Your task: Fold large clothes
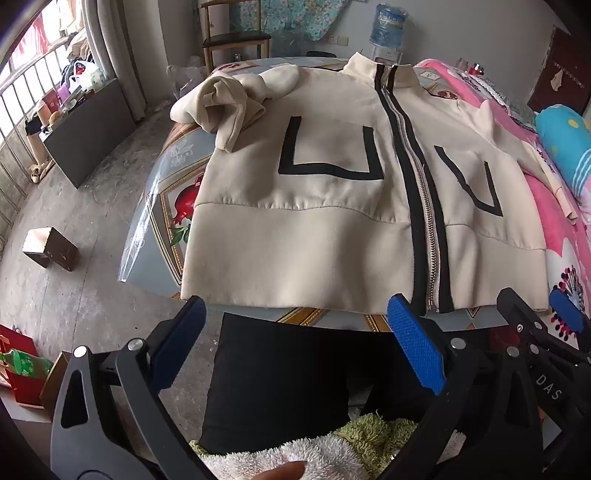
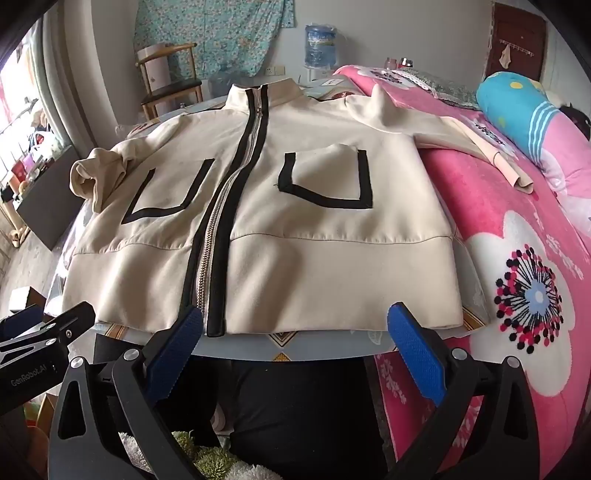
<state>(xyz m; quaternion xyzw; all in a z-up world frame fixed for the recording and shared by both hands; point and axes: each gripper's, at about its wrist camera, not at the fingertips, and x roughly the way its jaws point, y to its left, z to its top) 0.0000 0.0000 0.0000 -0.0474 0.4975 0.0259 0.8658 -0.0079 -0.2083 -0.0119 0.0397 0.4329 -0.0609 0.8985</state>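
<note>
A cream zip jacket [image 1: 314,206] with black trim and two black-outlined pockets lies flat, front up, on a round table [image 1: 162,206]; it also fills the right wrist view [image 2: 295,229]. Its left sleeve [image 1: 218,107] is bunched near the shoulder. Its right sleeve [image 2: 480,151] trails onto a pink bed. My left gripper [image 1: 295,321] is open and empty just before the hem, left of the zip. My right gripper [image 2: 295,325] is open and empty just before the hem, right of the zip. Each gripper shows at the other view's edge.
A pink flowered bed [image 2: 517,258] adjoins the table on the right, with a blue pillow [image 2: 517,107]. A wooden chair [image 1: 236,37] and a water bottle [image 1: 388,26] stand behind. A small box [image 1: 50,247] lies on the floor at left. My black-clad legs [image 1: 288,376] are below the table edge.
</note>
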